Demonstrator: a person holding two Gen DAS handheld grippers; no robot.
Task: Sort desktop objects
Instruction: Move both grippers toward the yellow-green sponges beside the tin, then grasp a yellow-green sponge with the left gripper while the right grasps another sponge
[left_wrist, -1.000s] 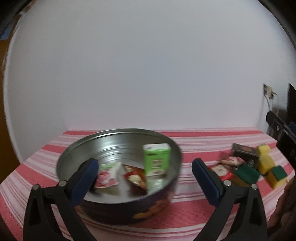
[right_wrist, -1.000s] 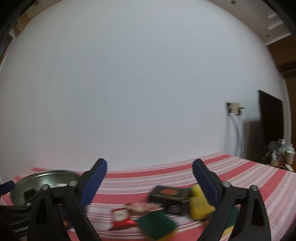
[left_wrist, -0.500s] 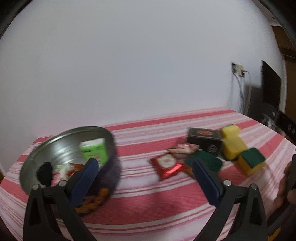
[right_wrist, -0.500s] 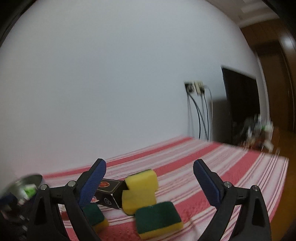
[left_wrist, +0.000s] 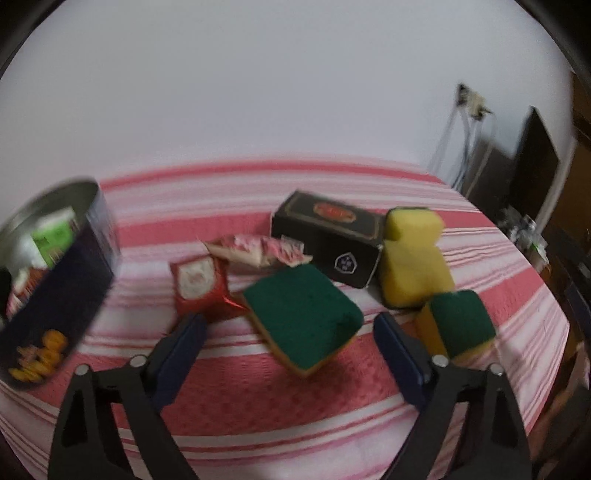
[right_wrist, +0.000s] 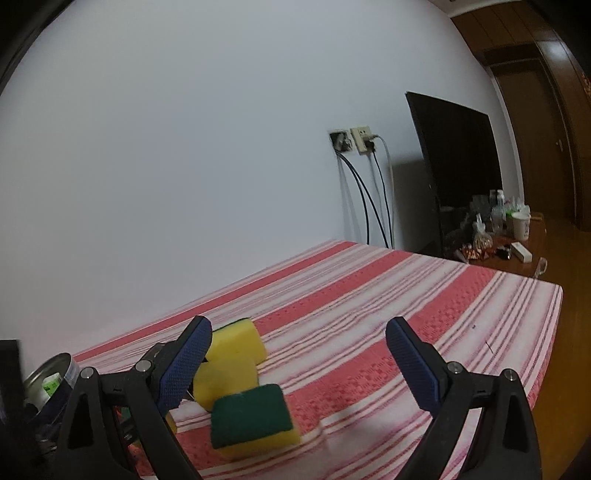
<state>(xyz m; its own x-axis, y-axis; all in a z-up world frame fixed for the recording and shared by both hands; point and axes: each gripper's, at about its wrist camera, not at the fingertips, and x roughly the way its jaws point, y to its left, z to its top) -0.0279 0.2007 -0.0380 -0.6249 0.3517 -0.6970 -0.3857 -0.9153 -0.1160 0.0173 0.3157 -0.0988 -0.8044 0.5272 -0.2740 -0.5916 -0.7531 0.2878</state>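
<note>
My left gripper (left_wrist: 290, 341) is closing, nothing between the jaws yet, lined up on the green-topped sponge (left_wrist: 301, 317), probably tilted against its neighbours. My right gripper (right_wrist: 297, 363) stands wide, empty.

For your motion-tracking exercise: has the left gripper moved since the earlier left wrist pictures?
Yes. The left gripper swung right, away from the round tin, which slid to the left edge of its view. It now faces the green-topped sponge, jaws closing, nothing gripped.
</note>
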